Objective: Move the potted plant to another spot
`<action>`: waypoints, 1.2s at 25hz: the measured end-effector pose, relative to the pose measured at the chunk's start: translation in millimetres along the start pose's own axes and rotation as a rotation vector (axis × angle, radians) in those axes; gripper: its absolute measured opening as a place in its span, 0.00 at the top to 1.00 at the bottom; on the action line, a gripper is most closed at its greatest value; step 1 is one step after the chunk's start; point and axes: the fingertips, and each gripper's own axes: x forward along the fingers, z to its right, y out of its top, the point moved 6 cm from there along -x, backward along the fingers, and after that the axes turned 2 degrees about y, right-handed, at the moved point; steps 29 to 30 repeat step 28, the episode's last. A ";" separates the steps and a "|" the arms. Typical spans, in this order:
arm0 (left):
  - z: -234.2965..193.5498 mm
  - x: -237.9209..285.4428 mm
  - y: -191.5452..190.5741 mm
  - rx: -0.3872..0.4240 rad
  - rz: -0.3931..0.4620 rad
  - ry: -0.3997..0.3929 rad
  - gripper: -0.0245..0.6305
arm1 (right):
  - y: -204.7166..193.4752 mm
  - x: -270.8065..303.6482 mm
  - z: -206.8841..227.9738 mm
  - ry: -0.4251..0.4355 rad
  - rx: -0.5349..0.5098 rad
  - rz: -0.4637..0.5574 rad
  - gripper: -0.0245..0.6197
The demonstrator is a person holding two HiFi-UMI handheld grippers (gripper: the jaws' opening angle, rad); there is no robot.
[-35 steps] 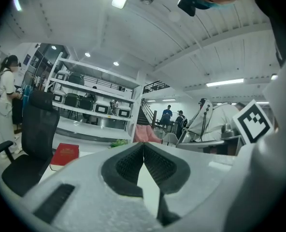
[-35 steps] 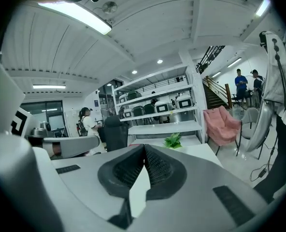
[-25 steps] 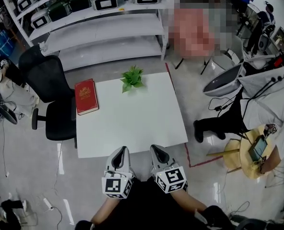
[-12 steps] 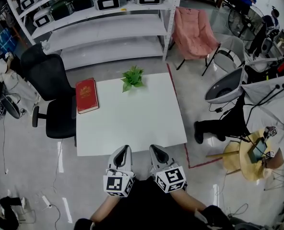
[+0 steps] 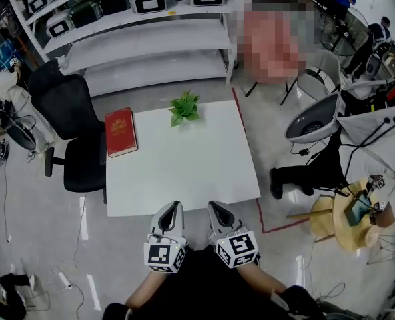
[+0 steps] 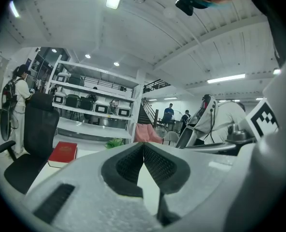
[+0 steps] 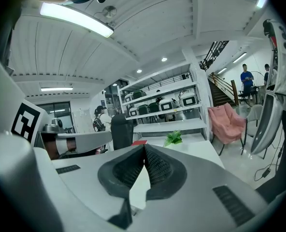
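Note:
A small green potted plant stands at the far edge of the white square table, also seen as the potted plant and the potted plant far off. My left gripper and right gripper hover side by side at the table's near edge, well short of the plant. Each has its jaws closed tip to tip with nothing between them, as the left gripper and right gripper views show.
A red book lies on the table's far left edge. A black office chair stands left of the table. White shelving with devices runs behind it. Right of the table are a person's legs and a small round table.
Both grippers stay put. A person at the far left has shifted a little.

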 end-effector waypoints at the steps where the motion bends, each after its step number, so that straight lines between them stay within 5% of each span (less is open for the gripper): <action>1: -0.3 0.3 -0.3 0.001 0.000 -0.001 0.94 | -0.1 0.2 0.4 -0.001 0.001 -0.001 0.94; 30: -0.1 -3.7 -6.5 -0.014 -0.011 -0.013 0.94 | -4.7 -2.3 -5.7 0.000 0.000 0.017 0.94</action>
